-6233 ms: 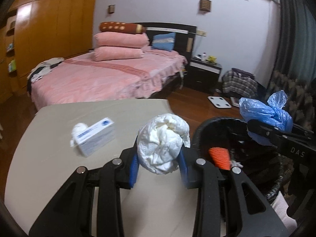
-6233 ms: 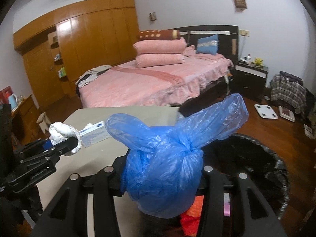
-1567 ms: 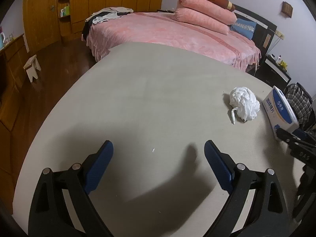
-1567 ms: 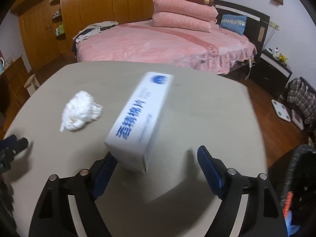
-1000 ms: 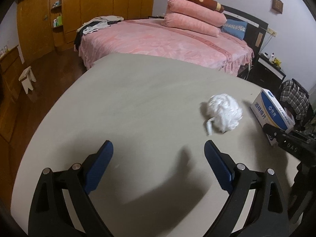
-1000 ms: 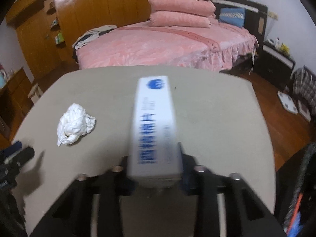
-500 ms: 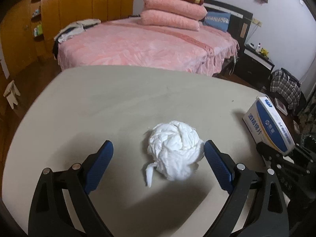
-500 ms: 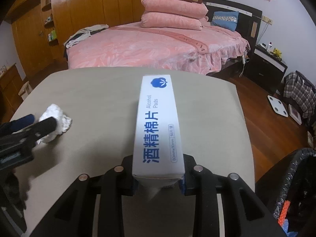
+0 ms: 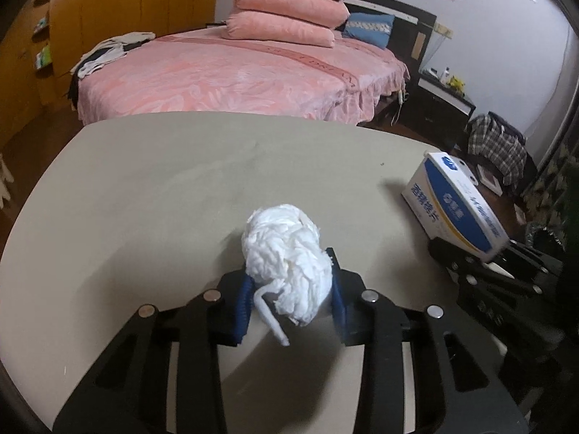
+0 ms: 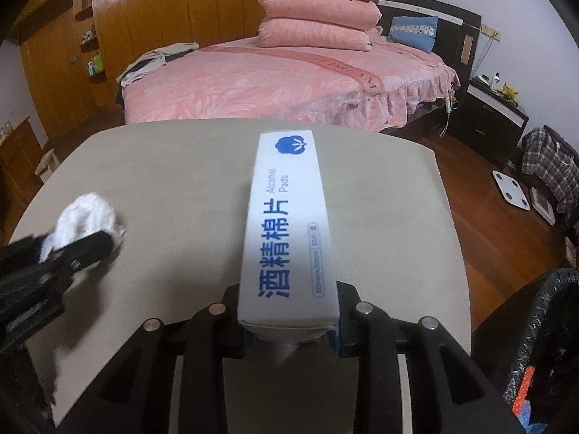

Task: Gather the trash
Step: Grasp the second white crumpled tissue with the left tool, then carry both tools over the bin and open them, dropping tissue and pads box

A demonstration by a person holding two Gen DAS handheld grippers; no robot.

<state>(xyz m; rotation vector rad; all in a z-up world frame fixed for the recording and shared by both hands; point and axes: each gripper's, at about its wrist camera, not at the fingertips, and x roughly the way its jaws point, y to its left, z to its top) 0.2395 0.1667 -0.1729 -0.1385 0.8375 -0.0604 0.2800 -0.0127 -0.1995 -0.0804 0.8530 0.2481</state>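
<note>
My left gripper is shut on a crumpled white tissue ball, held just over the beige table. The ball also shows at the left of the right wrist view, between the left gripper's fingers. My right gripper is shut on a white and blue alcohol pads box, held lengthwise above the table. The box also shows at the right of the left wrist view.
A black-lined trash bin with orange and blue trash stands off the table's right edge. A pink bed lies beyond the table, with a black nightstand and a white scale on the wooden floor.
My left gripper closed on the tissue ball, which lay between its open jaws half a second ago. My right gripper keeps hold of the box it grasped a second ago.
</note>
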